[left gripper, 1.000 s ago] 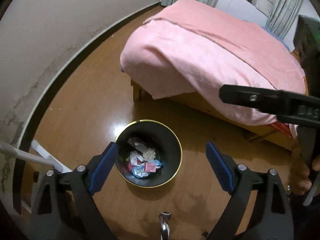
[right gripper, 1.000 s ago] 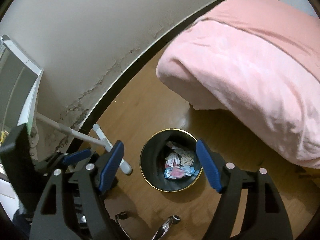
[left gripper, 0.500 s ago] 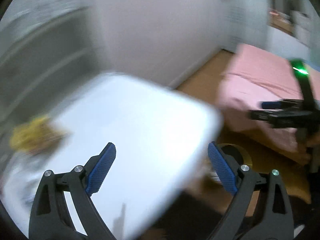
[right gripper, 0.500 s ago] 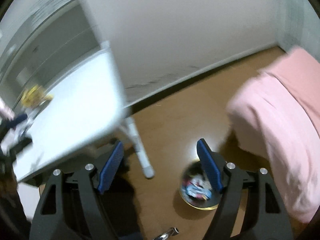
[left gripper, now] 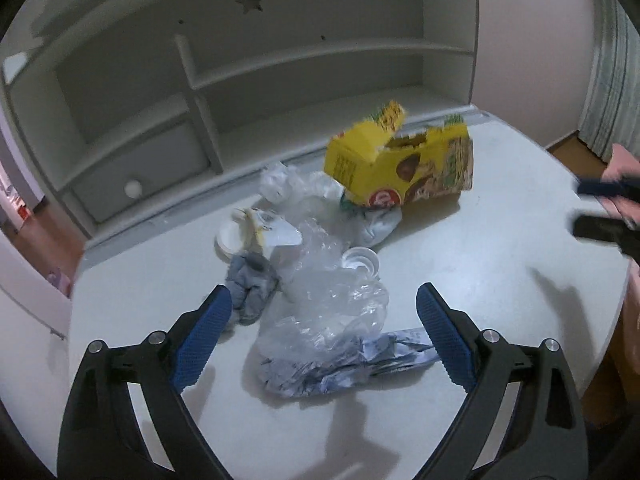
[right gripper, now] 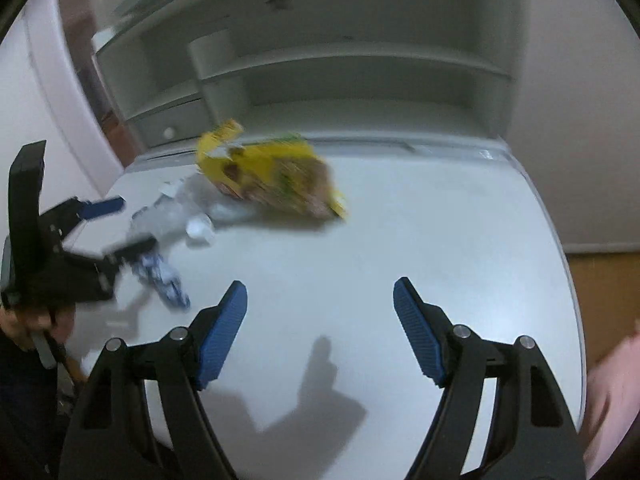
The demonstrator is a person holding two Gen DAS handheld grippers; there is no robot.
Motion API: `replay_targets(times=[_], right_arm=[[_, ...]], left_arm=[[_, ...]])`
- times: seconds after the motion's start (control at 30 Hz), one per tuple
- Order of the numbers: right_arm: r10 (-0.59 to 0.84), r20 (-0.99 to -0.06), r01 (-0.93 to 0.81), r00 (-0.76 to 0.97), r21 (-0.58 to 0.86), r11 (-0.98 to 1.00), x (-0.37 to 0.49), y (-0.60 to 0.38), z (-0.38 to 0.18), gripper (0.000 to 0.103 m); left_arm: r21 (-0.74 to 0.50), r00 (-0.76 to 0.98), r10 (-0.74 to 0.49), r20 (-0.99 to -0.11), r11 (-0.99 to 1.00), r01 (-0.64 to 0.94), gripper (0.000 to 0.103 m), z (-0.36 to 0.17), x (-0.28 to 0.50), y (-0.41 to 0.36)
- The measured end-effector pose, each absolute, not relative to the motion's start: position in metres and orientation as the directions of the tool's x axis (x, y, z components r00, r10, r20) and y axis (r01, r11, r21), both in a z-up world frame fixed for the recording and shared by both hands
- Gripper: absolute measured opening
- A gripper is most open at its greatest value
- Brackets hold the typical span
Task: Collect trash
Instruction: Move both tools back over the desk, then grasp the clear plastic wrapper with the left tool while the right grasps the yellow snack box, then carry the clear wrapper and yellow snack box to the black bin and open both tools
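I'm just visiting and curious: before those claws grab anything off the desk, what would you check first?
1. Left gripper jaws apart and empty: ok.
2. Right gripper jaws apart and empty: ok.
3. Trash within the left gripper's line: clear plastic wrap lies straight ahead: ok.
4. Yellow carton free to lift: it rests on other litter: cannot tell.
5. Grippers apart from each other: ok.
6. Right view sharp enough to aim: blurred: not ok.

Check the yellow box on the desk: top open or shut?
Open. The yellow box lies on its side on the desk, its torn top flaps sticking up and apart, with the dark inside showing between them.
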State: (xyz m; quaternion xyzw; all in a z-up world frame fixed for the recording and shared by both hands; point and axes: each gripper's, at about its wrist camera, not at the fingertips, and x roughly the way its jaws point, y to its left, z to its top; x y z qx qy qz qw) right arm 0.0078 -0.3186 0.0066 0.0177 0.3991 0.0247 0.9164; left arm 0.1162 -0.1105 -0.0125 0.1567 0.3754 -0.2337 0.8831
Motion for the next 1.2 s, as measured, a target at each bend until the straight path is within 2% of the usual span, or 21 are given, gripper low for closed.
replay_targets(times=[0.07, 0.13, 0.17, 0.2, 0.23, 0.33, 0.4, 0.47, 0.5, 0.53, 0.57, 0.67, 0.83, 0.97, 1.2], right_arm=[[0.068, -0.737, -0.074, 0.673, 0.024, 0.997, 0.034, -0.306, 0.008, 0.073], [0.064, -0.751, -0.112, 0.657, -0.013, 0.994, 0.061, -0.298, 0.004, 0.078], [0.059, -0.759, -0.130, 0.648, -0.034, 0.991, 0.075, -0.295, 0.000, 0.080], [0.049, -0.763, -0.139, 0.644, -0.053, 0.989, 0.084, -0.294, -0.002, 0.080], [0.037, -0.767, -0.152, 0.640, -0.080, 0.985, 0.095, -0.293, -0.005, 0.080], [0.028, -0.780, -0.188, 0.625, -0.115, 0.975, 0.117, -0.292, -0.016, 0.080], [0.047, -0.780, -0.212, 0.624, -0.111, 0.971, 0.124, -0.294, -0.020, 0.080], [0.081, -0.779, -0.236, 0.622, -0.088, 0.968, 0.126, -0.293, -0.022, 0.064], [0.098, -0.780, -0.246, 0.619, -0.074, 0.966, 0.126, -0.293, -0.024, 0.040], [0.124, -0.781, -0.260, 0.613, -0.051, 0.964, 0.122, -0.292, -0.024, 0.020], [0.145, -0.780, -0.269, 0.609, -0.032, 0.963, 0.118, -0.292, -0.023, 0.012], [0.157, -0.754, -0.271, 0.638, -0.029, 0.962, 0.098, -0.287, -0.018, 0.008], [0.167, -0.691, -0.219, 0.704, 0.013, 0.976, 0.054, -0.302, 0.011, 0.008], [0.113, -0.664, -0.133, 0.739, 0.021, 0.991, 0.009, -0.330, 0.034, 0.007], [0.024, -0.645, 0.048, 0.764, 0.094, 0.994, -0.069, -0.395, 0.050, 0.008]], left_arm=[[0.086, 0.592, -0.305, -0.746, 0.837, 0.540, 0.077, -0.021, 0.119, -0.108], [0.060, 0.570, -0.311, -0.761, 0.841, 0.538, 0.044, -0.028, 0.126, -0.110], [0.042, 0.561, -0.317, -0.765, 0.845, 0.534, 0.040, -0.028, 0.129, -0.111], [0.025, 0.555, -0.331, -0.763, 0.844, 0.536, 0.026, -0.028, 0.132, -0.110], [0.023, 0.555, -0.335, -0.762, 0.841, 0.540, 0.018, -0.027, 0.134, -0.110], [0.011, 0.554, -0.355, -0.753, 0.835, 0.550, 0.010, -0.021, 0.134, -0.107], [-0.009, 0.552, -0.373, -0.746, 0.834, 0.552, 0.009, -0.017, 0.134, -0.103], [-0.031, 0.544, -0.390, -0.743, 0.832, 0.554, 0.008, -0.012, 0.133, -0.100], [-0.038, 0.544, -0.396, -0.740, 0.831, 0.555, 0.007, -0.008, 0.130, -0.099], [-0.041, 0.544, -0.402, -0.737, 0.830, 0.557, 0.007, -0.004, 0.128, -0.098], [-0.045, 0.545, -0.406, -0.734, 0.829, 0.558, 0.006, -0.001, 0.125, -0.099], [-0.049, 0.558, -0.417, -0.717, 0.829, 0.557, 0.006, 0.009, 0.118, -0.101], [-0.043, 0.580, -0.442, -0.684, 0.818, 0.573, 0.006, 0.032, 0.096, -0.115], [-0.055, 0.583, -0.477, -0.658, 0.802, 0.594, 0.006, 0.049, 0.078, -0.136], [-0.099, 0.495, -0.582, -0.645, 0.706, 0.701, 0.006, 0.054, 0.038, -0.220]])
